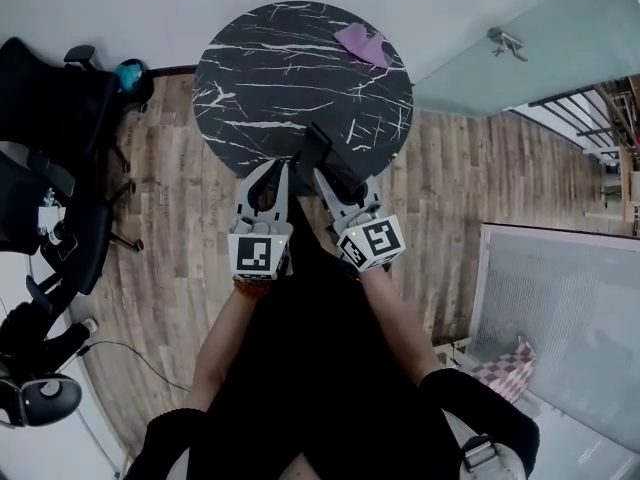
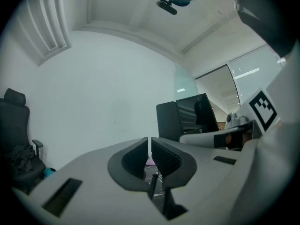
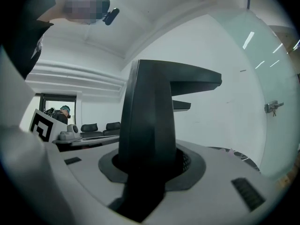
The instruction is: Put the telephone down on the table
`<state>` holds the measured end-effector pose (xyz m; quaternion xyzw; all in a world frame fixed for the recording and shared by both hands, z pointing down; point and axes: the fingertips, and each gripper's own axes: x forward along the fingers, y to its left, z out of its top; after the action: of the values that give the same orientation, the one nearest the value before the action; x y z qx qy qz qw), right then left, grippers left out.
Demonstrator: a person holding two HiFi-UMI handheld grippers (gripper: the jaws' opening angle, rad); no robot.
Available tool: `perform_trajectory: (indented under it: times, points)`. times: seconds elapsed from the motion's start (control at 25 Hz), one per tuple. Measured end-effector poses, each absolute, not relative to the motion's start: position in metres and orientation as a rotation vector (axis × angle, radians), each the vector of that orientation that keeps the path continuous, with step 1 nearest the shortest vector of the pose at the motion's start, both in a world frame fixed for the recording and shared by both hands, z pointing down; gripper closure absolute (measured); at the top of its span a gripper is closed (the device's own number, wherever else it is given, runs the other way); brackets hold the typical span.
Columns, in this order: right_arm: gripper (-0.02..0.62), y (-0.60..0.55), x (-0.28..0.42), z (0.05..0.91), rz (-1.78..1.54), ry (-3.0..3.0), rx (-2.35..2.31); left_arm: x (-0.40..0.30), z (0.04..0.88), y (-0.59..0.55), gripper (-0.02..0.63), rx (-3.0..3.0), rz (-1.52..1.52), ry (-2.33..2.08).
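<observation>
Clamped in right gripper [image 1: 325, 183]: black angular telephone [image 1: 340, 163], long axis pointing ahead over near rim of round black marble table [image 1: 280, 58]. Left gripper [image 1: 272, 173] jaws nearly together, empty.

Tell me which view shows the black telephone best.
The right gripper view: the black telephone fills the frame, clamped in the right gripper. The head view shows it small, over the near edge of the round black marble table. The left gripper view shows only a dark slab at mid-right.
</observation>
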<state>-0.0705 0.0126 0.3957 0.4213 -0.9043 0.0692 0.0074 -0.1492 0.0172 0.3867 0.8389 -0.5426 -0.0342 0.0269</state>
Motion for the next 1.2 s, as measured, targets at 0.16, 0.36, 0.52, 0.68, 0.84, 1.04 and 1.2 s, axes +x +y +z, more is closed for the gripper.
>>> perform_trajectory:
  times: [0.16, 0.36, 0.52, 0.68, 0.84, 1.04, 1.2]
  points:
    - [0.429, -0.006, -0.082, 0.408, 0.27, -2.848, 1.281, -0.145, 0.398, -0.001, 0.578, 2.591, -0.05, -1.639]
    - [0.429, -0.051, -0.084, 0.413, 0.333, -2.89, 1.213, -0.142, 0.401, -0.047, 0.578, 2.614, -0.014, -1.65]
    - [0.429, -0.08, -0.072, 0.425, 0.384, -2.898, 1.156, -0.138, 0.406, -0.078, 0.578, 2.608, 0.05, -1.664]
    - [0.43, -0.111, -0.066, 0.436, 0.434, -2.93, 1.096, -0.131, 0.418, -0.105, 0.578, 2.611, 0.118, -1.661]
    - [0.43, -0.131, -0.067, 0.452, 0.516, -2.95, 1.033, -0.128, 0.433, -0.124, 0.578, 2.574, 0.248, -1.675]
    - [0.429, -0.146, -0.072, 0.472, 0.686, -2.956, 0.969, -0.13, 0.442, -0.138, 0.578, 2.589, 0.258, -1.688]
    - [0.429, -0.155, -0.084, 0.501, 0.761, -2.924, 0.902, -0.138, 0.461, -0.152, 0.578, 2.544, 0.294, -1.683]
